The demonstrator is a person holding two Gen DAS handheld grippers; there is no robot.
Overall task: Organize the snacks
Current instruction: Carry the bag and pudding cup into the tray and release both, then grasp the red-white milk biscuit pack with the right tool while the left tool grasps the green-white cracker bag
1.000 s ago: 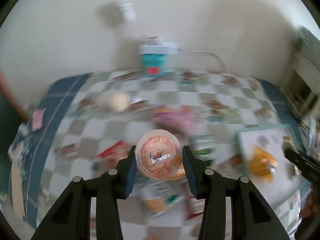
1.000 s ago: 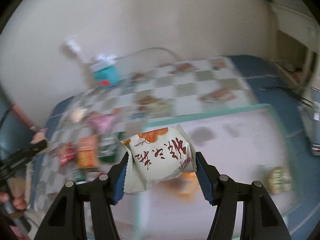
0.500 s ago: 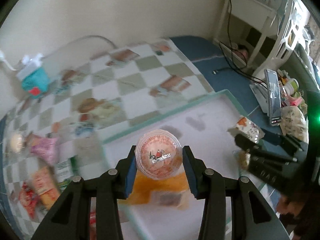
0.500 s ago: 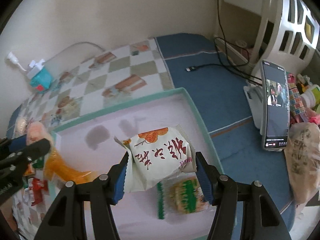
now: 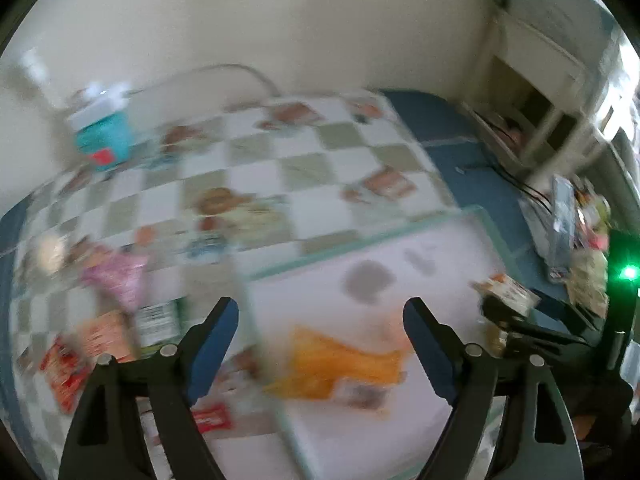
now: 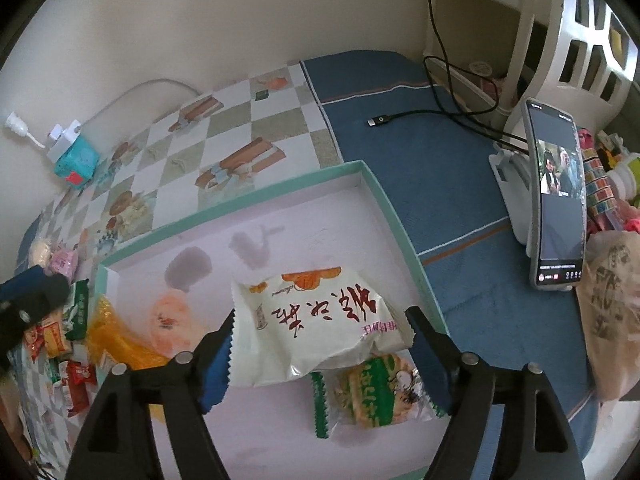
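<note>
The right claw [image 6: 320, 354] is standing wide over a shallow rectangular tray [image 6: 376, 196] with a mint-green rim and a pale lilac floor. Its jaws have just been opening, and a puffy white snack packet [image 6: 320, 328] with saw-toothed end seals and red brush lettering is lying between the blue pads; whether the left pad is still touching the serrated edge is hard to tell, but the right pad is sitting clear. The packet is resting partly on a flat green-edged cracker packet [image 6: 376, 394] on the tray floor. Further left in the tray are lying a crinkly orange wrapper [image 6: 116, 340] and a round translucent jelly cup [image 6: 172, 318] with a peach-coloured foil lid.

The left claw [image 5: 320, 344] is also gaping, its jaws having just been opening, with nothing between the pads; its view is heavily smeared by motion. Below it the orange wrapper [image 5: 340, 364] is showing as a blur on the tray [image 5: 360, 240].

The tray is sitting on a worktop [image 6: 240, 120] covered with a glossy checked cloth beside a blue woven runner. Small loose snack packets [image 6: 60, 344] are lying scattered on the cloth left of the tray. A phone [image 6: 556, 196] is standing upright in a white holder to the right.
</note>
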